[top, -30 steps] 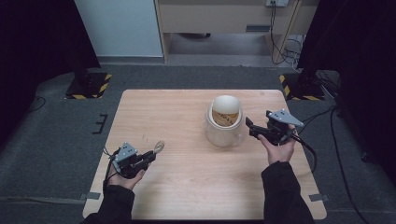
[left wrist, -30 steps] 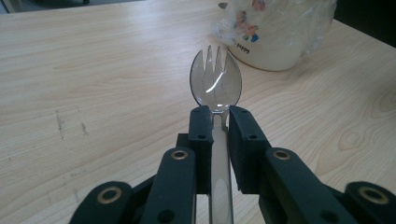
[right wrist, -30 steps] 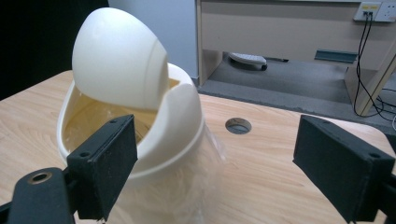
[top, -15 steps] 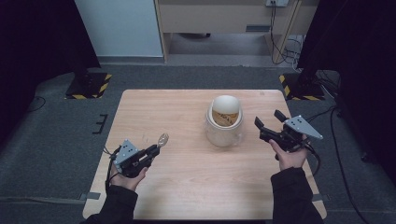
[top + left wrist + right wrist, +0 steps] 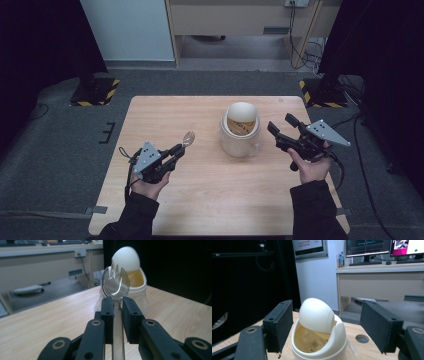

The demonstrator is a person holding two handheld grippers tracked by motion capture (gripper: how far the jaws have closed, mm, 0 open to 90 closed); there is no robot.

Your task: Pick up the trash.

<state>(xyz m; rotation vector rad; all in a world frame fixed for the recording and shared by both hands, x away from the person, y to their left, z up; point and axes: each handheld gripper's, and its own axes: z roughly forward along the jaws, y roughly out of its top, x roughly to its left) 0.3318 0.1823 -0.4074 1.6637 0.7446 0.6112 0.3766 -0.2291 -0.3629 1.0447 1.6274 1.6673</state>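
Observation:
A cream mini bin point(image 5: 240, 129) with a domed swing lid stands right of the table's centre; its lid point(image 5: 317, 315) is tilted and yellowish contents show inside. My left gripper point(image 5: 176, 150) is shut on the handle of a clear plastic spork point(image 5: 188, 138), whose head point(image 5: 115, 285) sticks out past the jaws toward the bin point(image 5: 131, 275). My right gripper point(image 5: 281, 128) is open, a short way right of the bin, with nothing between its jaws. In the right gripper view the bin point(image 5: 319, 340) sits framed between the two jaws.
The wooden table point(image 5: 165, 115) has a round hole point(image 5: 362, 338) near the bin. Beyond the far edge are a desk, cables and yellow-black striped stand bases point(image 5: 95, 91) on the grey floor.
My right gripper has drawn back to the right, away from the bin, and its jaws have spread wider. My left gripper has lifted and moved the spork slightly toward the bin.

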